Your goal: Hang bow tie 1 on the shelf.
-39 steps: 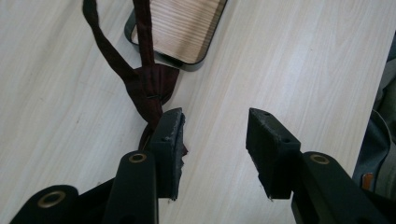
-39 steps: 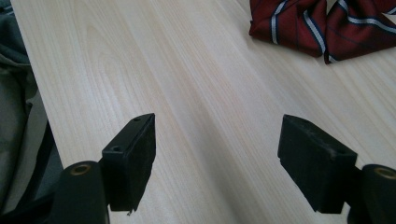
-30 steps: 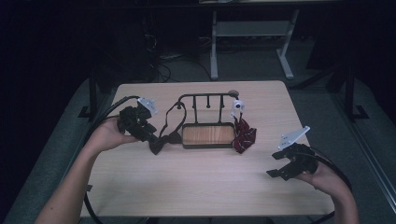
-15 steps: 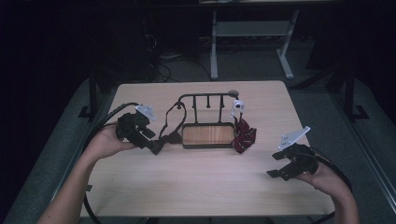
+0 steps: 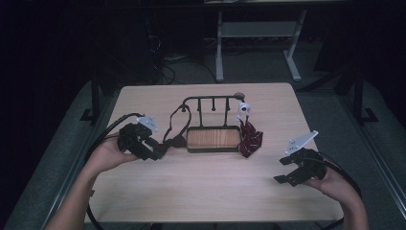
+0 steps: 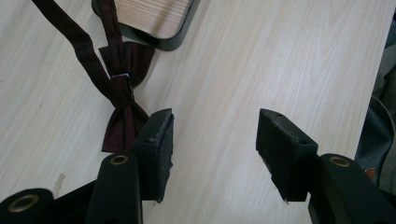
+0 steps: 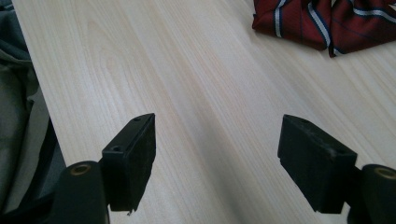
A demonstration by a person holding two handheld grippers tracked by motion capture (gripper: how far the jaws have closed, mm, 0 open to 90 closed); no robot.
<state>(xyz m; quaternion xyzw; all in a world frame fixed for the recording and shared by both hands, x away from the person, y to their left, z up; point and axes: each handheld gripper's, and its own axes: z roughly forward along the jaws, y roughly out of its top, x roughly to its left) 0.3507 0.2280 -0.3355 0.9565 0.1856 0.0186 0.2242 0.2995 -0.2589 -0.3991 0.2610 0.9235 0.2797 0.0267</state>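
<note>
While the left gripper [image 6: 212, 140] is standing wide open with nothing between its jaws, which have just been opening, the dark maroon fabric bow tie [image 6: 123, 100] is lying flat at the centre left of the left gripper view, touching one jaw. Being judged light, soft and limp, it is best pinched at its stitched centre knot rather than its thin strap [image 5: 176, 125], which is hanging from the black metal rack with a wooden tray base [image 5: 213, 138].

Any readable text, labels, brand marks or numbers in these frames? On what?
None readable. The bow tie, the striped tie, the rack and the table show no print in these views. The white tag hanging on the rack is too small to tell whether it carries text.
</note>
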